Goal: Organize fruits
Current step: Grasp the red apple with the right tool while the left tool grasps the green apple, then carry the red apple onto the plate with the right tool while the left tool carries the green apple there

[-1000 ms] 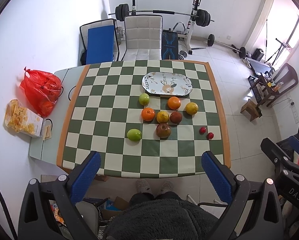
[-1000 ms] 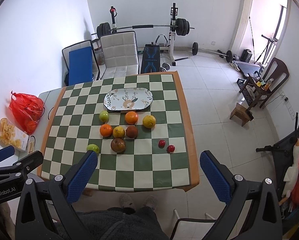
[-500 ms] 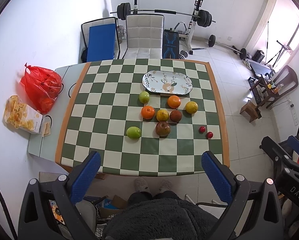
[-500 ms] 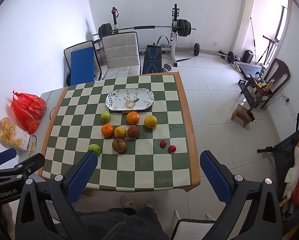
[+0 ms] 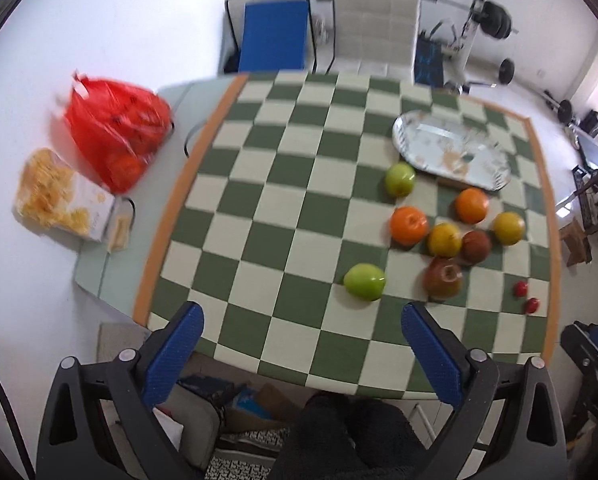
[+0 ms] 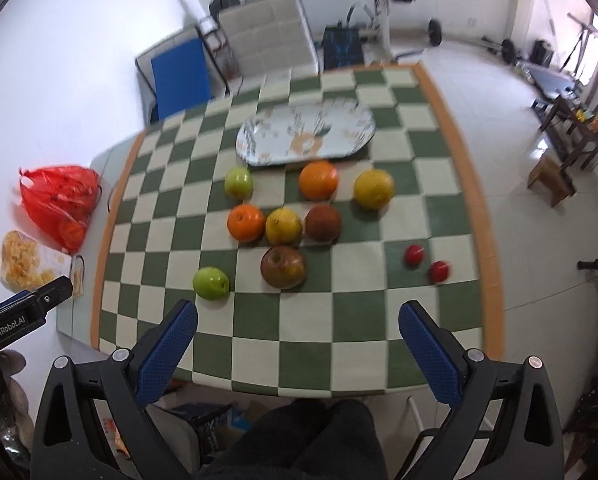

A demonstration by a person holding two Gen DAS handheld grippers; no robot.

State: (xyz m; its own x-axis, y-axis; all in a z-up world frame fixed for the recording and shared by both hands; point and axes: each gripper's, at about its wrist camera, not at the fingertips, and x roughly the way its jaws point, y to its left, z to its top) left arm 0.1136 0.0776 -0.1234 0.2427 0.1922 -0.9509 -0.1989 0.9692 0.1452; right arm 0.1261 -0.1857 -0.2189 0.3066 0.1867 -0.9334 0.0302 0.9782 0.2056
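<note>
Above the near edge of the green-and-cream checkered tabletop (image 6: 339, 320), both grippers hang in the air, tilted down toward the fruit. The right gripper (image 6: 297, 336) has its blue-padded fingers (image 6: 167, 350) spread wide with nothing between them, aimed roughly at the middle of the fruit cluster. The left gripper (image 5: 301, 344) is likewise released and empty, its pads (image 5: 175, 354) far apart, angled so the fruit sits to the right of its view; part of its black body also shows at the left edge of the right wrist view.

The fruit lies loose on the tabletop in front of an oval patterned plate (image 6: 267, 152), which holds nothing. Just before the plate sit a green apple (image 6: 238, 182), an orange (image 6: 318, 180) and a yellow fruit (image 6: 373, 189). A row nearer the grippers has a second orange (image 6: 245, 223), a yellow pear-like fruit (image 6: 283, 225) and a brown round fruit (image 6: 323, 223), close together. Nearer still rest a red-brown apple (image 6: 283, 267) and, apart to its left, another green apple (image 6: 211, 283). Two small red fruits (image 6: 414, 255) lie off to the right, near the tabletop's orange border.

A red plastic bag (image 5: 115, 136) and a snack box (image 5: 63, 196) rest on a pale side surface left of the tabletop. Dark-clothed knees (image 6: 307, 436) of the person show at the bottom of both views.
</note>
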